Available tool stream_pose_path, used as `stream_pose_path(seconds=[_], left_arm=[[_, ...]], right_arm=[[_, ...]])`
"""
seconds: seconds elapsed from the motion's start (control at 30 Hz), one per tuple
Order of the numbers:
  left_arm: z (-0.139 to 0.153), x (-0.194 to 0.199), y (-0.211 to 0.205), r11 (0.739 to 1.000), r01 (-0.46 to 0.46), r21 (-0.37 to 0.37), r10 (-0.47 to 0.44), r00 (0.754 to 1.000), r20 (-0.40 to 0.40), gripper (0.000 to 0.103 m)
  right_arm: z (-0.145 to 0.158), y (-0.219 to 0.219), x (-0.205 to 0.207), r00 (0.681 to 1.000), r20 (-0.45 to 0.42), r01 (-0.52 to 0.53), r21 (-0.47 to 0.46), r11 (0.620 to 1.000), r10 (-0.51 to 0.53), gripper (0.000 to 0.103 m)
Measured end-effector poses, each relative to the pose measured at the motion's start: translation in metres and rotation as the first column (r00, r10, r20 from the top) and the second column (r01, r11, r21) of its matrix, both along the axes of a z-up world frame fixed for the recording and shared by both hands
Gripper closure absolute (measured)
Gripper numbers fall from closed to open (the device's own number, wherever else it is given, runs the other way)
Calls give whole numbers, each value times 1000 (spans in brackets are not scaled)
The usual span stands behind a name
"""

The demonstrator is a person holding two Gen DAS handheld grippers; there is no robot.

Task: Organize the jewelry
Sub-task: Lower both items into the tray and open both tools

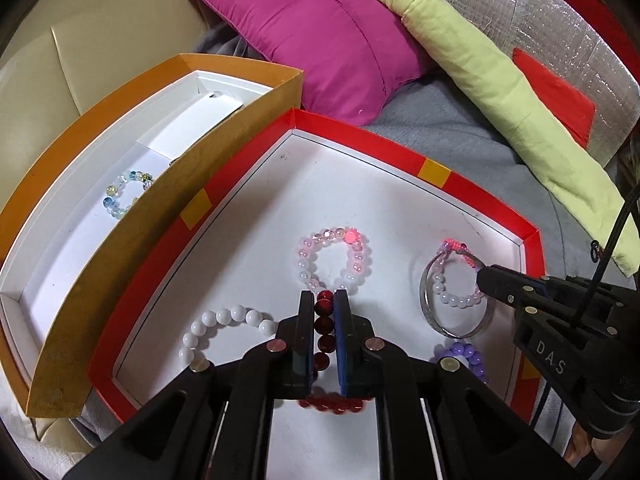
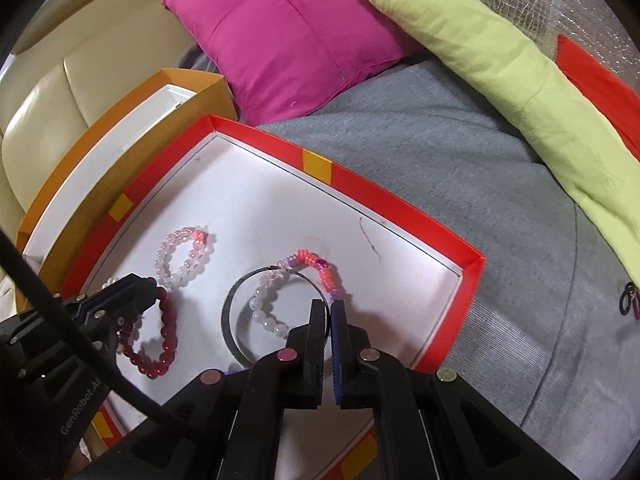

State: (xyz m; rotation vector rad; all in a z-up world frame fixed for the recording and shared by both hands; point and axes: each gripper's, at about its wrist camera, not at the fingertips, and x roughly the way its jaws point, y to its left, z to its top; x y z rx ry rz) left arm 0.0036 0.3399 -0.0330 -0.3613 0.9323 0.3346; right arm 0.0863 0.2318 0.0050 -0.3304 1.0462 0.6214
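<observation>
Black "DAS"-lettered right gripper point(image 1: 482, 276) pinches pink-cord bracelet point(image 2: 276, 296); left gripper point(image 1: 324, 300) clamps red beads point(image 1: 325, 328).

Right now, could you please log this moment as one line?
left gripper: shut on dark red bracelet | right gripper: shut on pink cord bracelet | both over red tray

Left tongs point(image 1: 324, 304): my black plastic arms, blue inner pad, round silver screws.
Right tongs point(image 2: 331, 312): same build (black cable, "DAS" marking).

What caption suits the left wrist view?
Left hand-held gripper clamps a dark red bead bracelet inside the red box.
</observation>
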Motion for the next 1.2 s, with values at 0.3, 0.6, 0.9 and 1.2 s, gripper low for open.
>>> stream_pose_path(seconds=[0.3,0.6,0.9,1.2], left_arm=[[0,4,2,1000,7,4,-7,1000,-4,93],[2,-7,1,1000,4,17,-4,1000,1,93],[-1,-10,0,1000,2,11,-2,1000,-21,93],[3,-13,-2,1000,4,19,-3,1000,-22,93]], right_arm=[[-2,11,4,1000,2,-6,-3,1000,6,99],[-1,12,-5,1000,1,-25,-11,1000,25,99],[1,9,-15,999,-2,-36,-18,999,35,99],[4,9,-19,999,-13,-41,-14,999,41,98]])
